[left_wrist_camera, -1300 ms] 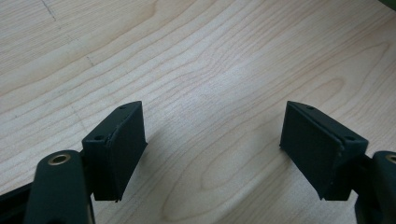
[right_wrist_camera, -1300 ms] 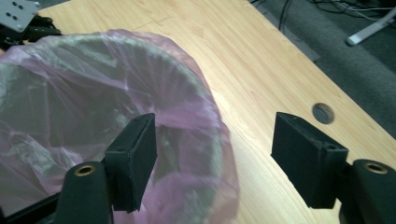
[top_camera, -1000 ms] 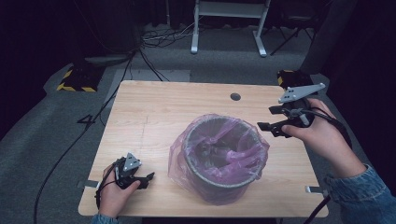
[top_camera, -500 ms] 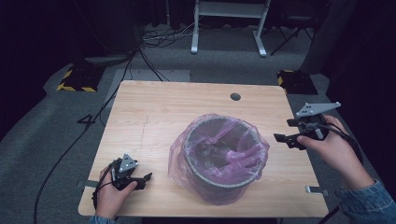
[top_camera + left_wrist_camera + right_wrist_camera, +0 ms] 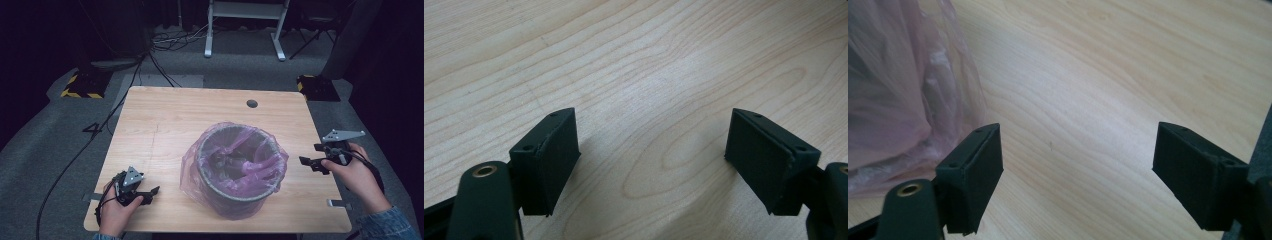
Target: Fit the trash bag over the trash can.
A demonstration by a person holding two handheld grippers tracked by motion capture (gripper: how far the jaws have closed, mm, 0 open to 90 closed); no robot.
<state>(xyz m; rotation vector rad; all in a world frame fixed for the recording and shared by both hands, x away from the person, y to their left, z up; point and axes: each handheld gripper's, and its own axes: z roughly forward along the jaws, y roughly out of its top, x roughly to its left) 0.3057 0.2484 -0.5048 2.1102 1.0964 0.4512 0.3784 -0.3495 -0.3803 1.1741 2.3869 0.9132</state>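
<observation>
Hands come in from the near edge of the wooden table (image 5: 165, 120) in the high view, one at each lower corner. The left gripper (image 5: 145, 192) lies low on the near left part of the tabletop, pointing across toward the bin; the left gripper view looks along its two black jaws, which stand wide apart with bare wood grain between them and nothing in their grasp. That view gives the grain and the pad faces closely, which the high view is too distant to show.

The right gripper (image 5: 311, 164) is held at the table's right edge, aimed leftward. Its jaws have just been opening and now stand wide, with nothing between them. The right gripper view adds what the high view cannot: the crinkled skirt of the purple bag (image 5: 903, 90) hangs at the left of that picture, just beside the left jaw's pad, though whether film and pad touch cannot be told.

Farther in, between the two grippers, stands the grey bin (image 5: 235, 192), upright, on the near middle of the table. The purple bag lines it, folded out over the rim and draped down the outside. From above, loose folds of the bag lie bunched inside.

Beyond, near the far edge, is a small round hole (image 5: 252, 103) in the tabletop.
</observation>
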